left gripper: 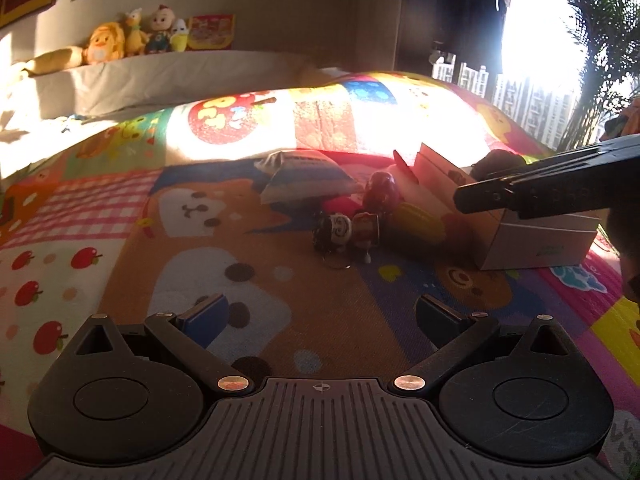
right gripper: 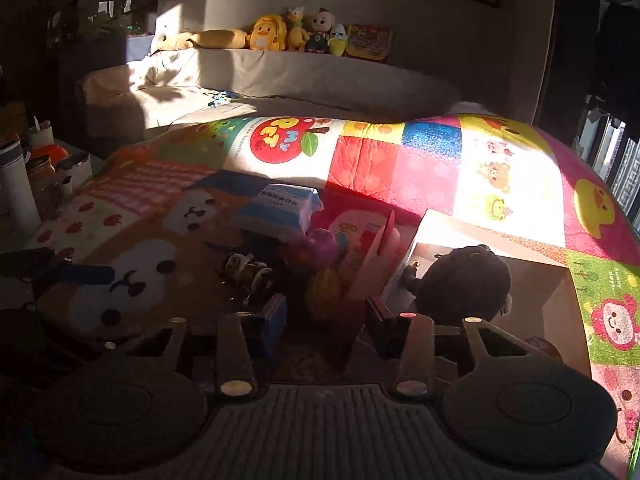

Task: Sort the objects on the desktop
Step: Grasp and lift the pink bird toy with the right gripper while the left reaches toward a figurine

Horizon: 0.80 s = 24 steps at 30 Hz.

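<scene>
The white box (left gripper: 536,240) serves as the landmark on the patchwork play mat (left gripper: 120,208).

Nearest the left wrist camera, the left gripper (left gripper: 320,316) hovers over the mat with its 2 fingers spread wide and nothing between them; it is released. It stands well short of the box and to the left of it.

In the right wrist view, the right gripper (right gripper: 326,320) sits just in front of the box's open left flap (right gripper: 376,256), with its jaws partly closed. A yellow oval toy (right gripper: 324,290) lies on the mat just beyond the gap between the fingers, but I cannot tell whether the pads press on it. In the left wrist view this gripper appears as a dark arm across the box's top.

Inside the box lies a dark plush toy (right gripper: 464,280).

Just left of the box lie the yellow oval toy (left gripper: 418,222), a dark red egg-shaped toy (left gripper: 382,192) behind it, and a small figure keychain (left gripper: 346,232) further left, with its ring resting on the mat.

Beyond these, further left of the box, lies a blue and white packet (left gripper: 308,178).

Far behind the box, past the mat's sunlit part, a sofa (left gripper: 160,76) carries a row of stuffed toys (left gripper: 136,36) along its back.
</scene>
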Tool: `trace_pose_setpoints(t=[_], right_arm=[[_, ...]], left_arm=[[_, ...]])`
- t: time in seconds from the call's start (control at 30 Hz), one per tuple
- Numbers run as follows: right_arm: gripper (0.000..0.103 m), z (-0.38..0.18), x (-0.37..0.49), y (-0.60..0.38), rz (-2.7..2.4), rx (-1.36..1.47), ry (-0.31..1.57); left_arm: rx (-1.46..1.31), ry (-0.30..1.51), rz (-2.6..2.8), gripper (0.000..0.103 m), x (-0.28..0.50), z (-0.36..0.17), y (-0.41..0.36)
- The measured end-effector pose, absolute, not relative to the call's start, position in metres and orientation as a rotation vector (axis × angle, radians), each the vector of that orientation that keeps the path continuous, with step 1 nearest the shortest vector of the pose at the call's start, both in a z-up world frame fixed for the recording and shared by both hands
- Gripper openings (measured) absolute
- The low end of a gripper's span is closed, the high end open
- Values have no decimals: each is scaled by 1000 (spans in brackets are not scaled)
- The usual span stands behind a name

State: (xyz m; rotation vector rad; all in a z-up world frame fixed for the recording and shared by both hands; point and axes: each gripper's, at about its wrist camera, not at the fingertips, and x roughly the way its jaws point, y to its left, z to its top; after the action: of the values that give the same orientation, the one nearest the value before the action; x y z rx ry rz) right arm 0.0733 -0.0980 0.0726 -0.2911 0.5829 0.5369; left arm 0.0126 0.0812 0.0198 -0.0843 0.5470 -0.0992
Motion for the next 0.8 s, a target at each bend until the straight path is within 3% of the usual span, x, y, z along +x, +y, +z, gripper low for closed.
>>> trace_pose_setpoints(t=[0.43,0.47,0.5,0.8], right_arm=[[48,28,203,-17,350,-258,853],[40,25,203,-17,369,-243,877],[39,25,199,-18,389,-238,883],[38,44,123,-53,641,-234,917]], left_arm=[[-155,539,-130,103,10,16,91],[-165,540,-132,103,10,16,92],[-170,540,-134,103,10,16,92],[-151,542,-139,103,9,16,88]])
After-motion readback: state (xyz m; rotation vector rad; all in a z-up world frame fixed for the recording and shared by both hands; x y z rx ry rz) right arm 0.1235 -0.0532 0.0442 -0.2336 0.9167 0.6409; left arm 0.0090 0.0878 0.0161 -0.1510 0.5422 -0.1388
